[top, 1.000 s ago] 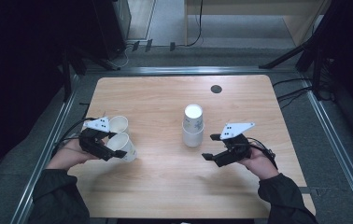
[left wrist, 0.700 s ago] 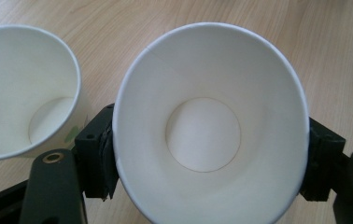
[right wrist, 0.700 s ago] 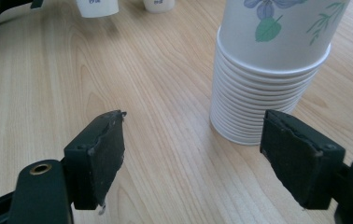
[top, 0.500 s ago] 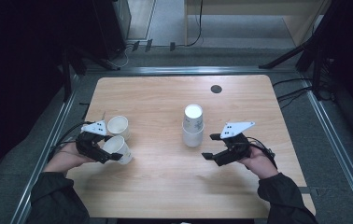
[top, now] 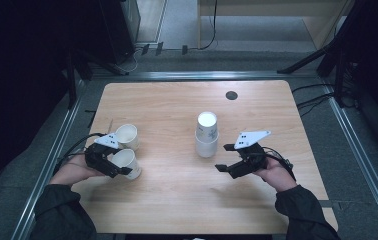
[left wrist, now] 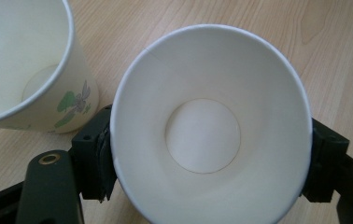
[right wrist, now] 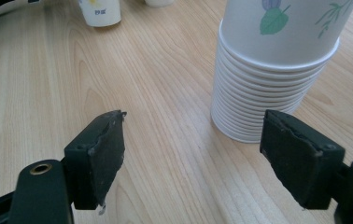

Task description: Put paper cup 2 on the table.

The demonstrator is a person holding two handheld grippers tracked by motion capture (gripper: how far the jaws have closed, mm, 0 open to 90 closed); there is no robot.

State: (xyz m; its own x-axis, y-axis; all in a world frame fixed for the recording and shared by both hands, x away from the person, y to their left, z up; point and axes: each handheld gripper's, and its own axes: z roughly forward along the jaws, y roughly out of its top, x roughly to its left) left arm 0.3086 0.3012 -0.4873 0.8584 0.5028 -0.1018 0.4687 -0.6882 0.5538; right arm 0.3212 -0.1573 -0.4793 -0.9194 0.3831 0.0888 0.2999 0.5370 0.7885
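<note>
Left tongs (top: 122,167) have just been opening, cup (left wrist: 212,126) between its pads; right tongs (top: 222,157) gape empty beside the stack (top: 207,135).

Bare table (top: 172,200) lies between the claws; the cup stack (top: 207,135) stands mid-table.

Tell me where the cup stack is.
In the high view the cup stack stands upside down mid-table, just ahead-left of the right gripper; two loose cups sit far left.
</note>
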